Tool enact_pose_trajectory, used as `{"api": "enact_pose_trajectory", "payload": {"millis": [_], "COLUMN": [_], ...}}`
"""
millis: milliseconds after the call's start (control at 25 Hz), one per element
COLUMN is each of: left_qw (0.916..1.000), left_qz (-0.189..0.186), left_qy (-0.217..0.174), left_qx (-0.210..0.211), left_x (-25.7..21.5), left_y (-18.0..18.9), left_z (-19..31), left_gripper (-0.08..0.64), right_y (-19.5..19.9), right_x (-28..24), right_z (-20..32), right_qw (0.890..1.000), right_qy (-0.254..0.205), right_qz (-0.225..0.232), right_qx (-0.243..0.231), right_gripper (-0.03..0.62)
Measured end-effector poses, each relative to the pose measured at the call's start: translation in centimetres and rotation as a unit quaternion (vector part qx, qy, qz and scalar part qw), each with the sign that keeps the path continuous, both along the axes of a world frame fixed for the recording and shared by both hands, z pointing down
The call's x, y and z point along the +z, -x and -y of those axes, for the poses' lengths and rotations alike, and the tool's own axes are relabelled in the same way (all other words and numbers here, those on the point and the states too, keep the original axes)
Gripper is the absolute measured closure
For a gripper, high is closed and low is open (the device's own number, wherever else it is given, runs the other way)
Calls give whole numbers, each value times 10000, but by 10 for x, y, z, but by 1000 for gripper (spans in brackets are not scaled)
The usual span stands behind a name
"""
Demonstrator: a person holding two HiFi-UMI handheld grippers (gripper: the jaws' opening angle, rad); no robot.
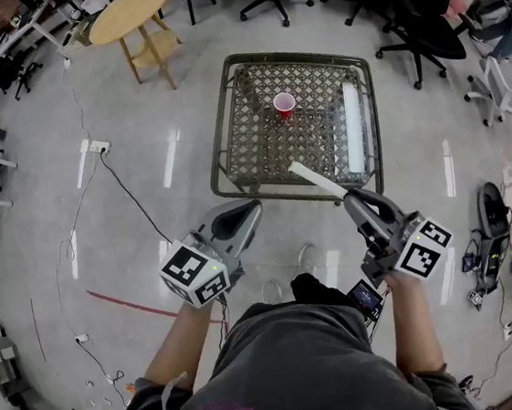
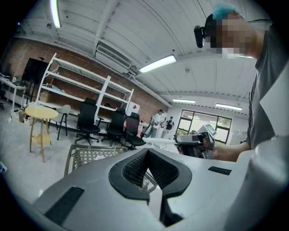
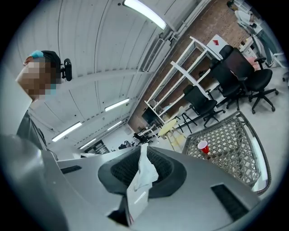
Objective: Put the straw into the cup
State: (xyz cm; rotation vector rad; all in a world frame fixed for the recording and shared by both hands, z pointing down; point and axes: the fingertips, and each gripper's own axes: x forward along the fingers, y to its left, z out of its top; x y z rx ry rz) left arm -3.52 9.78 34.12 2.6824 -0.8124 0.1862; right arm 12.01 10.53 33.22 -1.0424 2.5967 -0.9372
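Head view: the right gripper (image 1: pixel 347 196) has its jaws clamped on a white paper-wrapped straw (image 1: pixel 312 176), which slants up-left over the near rim of the lattice table (image 1: pixel 220 130). The red cup (image 1: pixel 284 105) stands upright toward the table's far side, well apart from the straw's tip. The left gripper (image 1: pixel 252 207) hangs over the floor near the table's front edge, jaws closed together with nothing between them.
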Motion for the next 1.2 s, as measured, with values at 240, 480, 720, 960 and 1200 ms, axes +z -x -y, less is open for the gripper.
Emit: {"api": "enact_pose_trajectory", "payload": {"millis": [240, 480, 720, 960, 1200], "left_qw": [9999, 9995, 9994, 9991, 9991], "left_qz": [77, 111, 140, 181, 171], "left_qy": [13, 5, -70, -35, 2], "left_qx": [-112, -281, -325, -375, -384], "left_x": [-1, 1, -3, -4, 0], "left_y": [-21, -43, -71, -79, -84], "left_z": [22, 38, 49, 54, 57], "left_gripper": [549, 549, 549, 549, 549], "right_y": [-25, -54, -81, -95, -101], "right_x": [4, 8, 10, 9, 14], "right_z": [24, 43, 59, 68, 68], "right_qw": [9999, 9998, 9997, 9998, 9998], "right_qy": [65, 70, 43, 20, 83], "right_qz": [53, 62, 10, 84, 65], "right_qx": [-76, -155, -225, -198, -184], "right_gripper": [545, 545, 545, 545, 545]}}
